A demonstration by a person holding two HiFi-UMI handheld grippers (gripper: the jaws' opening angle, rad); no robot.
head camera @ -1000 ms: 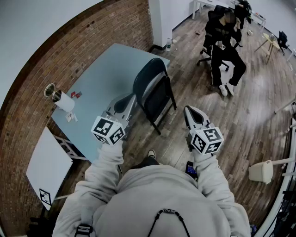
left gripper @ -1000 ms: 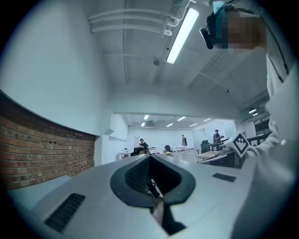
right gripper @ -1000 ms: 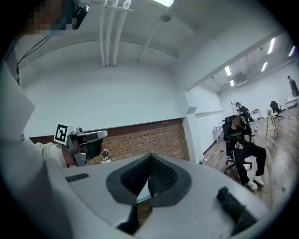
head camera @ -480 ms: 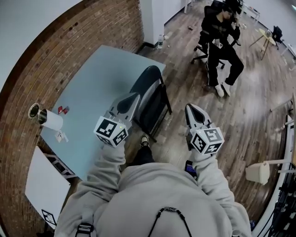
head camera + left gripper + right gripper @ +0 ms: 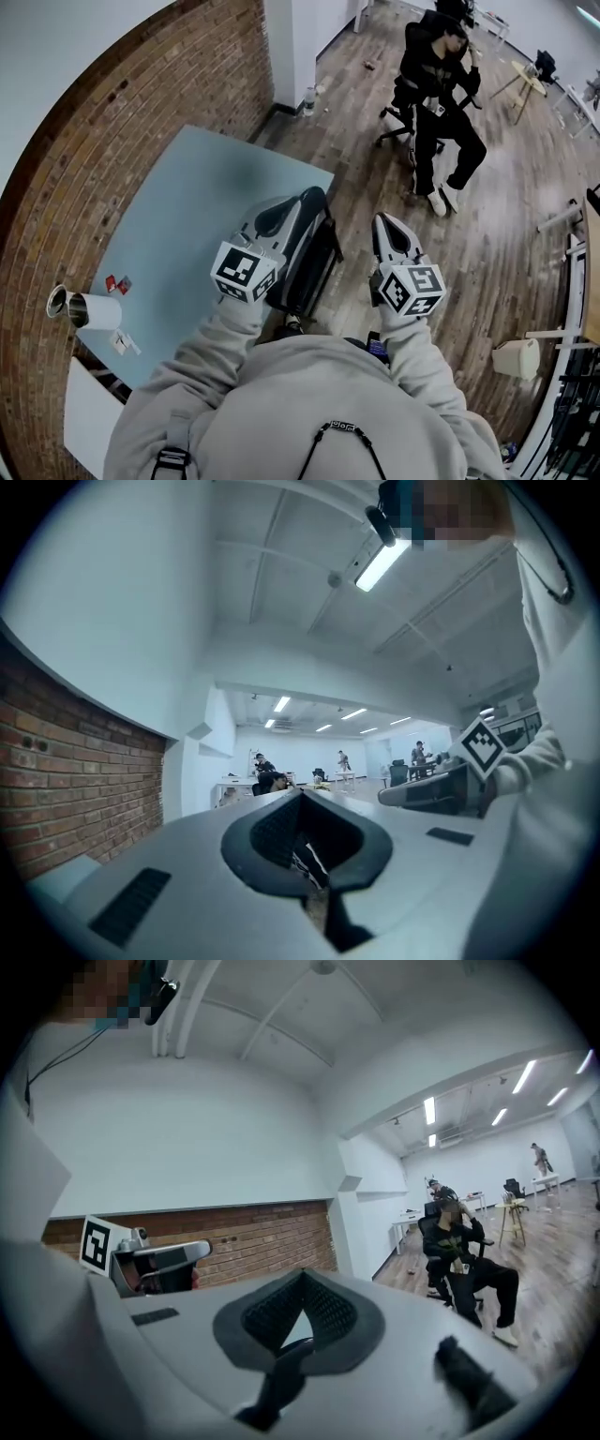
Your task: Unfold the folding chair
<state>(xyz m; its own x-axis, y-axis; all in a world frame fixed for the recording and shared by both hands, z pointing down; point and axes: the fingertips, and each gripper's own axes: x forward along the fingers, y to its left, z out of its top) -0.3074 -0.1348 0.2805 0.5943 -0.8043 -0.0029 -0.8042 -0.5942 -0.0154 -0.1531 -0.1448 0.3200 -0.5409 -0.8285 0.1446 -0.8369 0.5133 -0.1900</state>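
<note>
The black folding chair (image 5: 309, 251) stands folded on the wood floor, against the near right edge of the pale blue table (image 5: 178, 234). In the head view my left gripper (image 5: 279, 216) hangs over the chair's rounded top, shut with nothing between its jaws; whether it touches the chair I cannot tell. My right gripper (image 5: 388, 227) is to the right of the chair, above bare floor, also shut and empty. In the left gripper view the closed jaws (image 5: 302, 797) point level into the room, with the right gripper (image 5: 439, 789) beside them. The right gripper view shows its closed jaws (image 5: 302, 1277) and the left gripper (image 5: 165, 1260).
A brick wall (image 5: 122, 112) runs behind the table. A metal cup and a white roll (image 5: 86, 309) lie at the table's left end, by small red items (image 5: 116, 282). A person sits on an office chair (image 5: 433, 84) ahead. A white bin (image 5: 516, 358) stands at the right.
I have walked toward the chair with both grippers held out. The chair has come from well ahead of the jaws to just under the left gripper. Both grippers stay shut.
</note>
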